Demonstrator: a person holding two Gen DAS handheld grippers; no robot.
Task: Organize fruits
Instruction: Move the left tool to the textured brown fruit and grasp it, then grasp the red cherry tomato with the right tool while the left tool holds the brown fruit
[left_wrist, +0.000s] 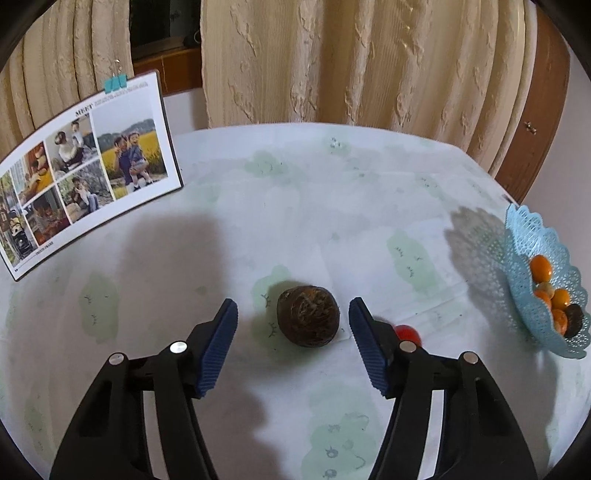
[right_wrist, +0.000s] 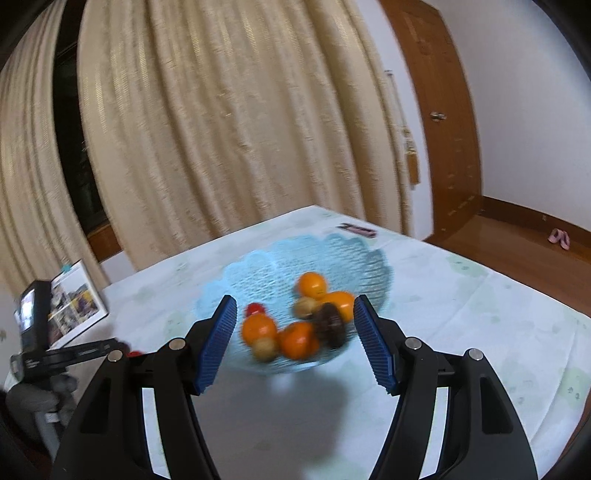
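Observation:
A dark brown round fruit (left_wrist: 307, 316) lies on the table between and just ahead of the open jaws of my left gripper (left_wrist: 293, 308). A small red fruit (left_wrist: 407, 333) lies beside the right finger, partly hidden by it. The light blue lacy basket (left_wrist: 524, 236) stands at the right edge and holds several orange fruits (left_wrist: 540, 267) and a dark one. In the right wrist view my right gripper (right_wrist: 295, 306) is open and empty above the near side of the basket (right_wrist: 332, 251), with orange fruits (right_wrist: 312, 284), a dark fruit (right_wrist: 330, 325) and a small red one (right_wrist: 255, 308) inside.
A photo board (left_wrist: 85, 166) with a teal clip leans at the table's back left. Beige curtains hang behind the table (left_wrist: 332, 177). A small flat object (right_wrist: 357, 230) lies beyond the basket. The left gripper's body (right_wrist: 33, 332) shows at the left of the right wrist view.

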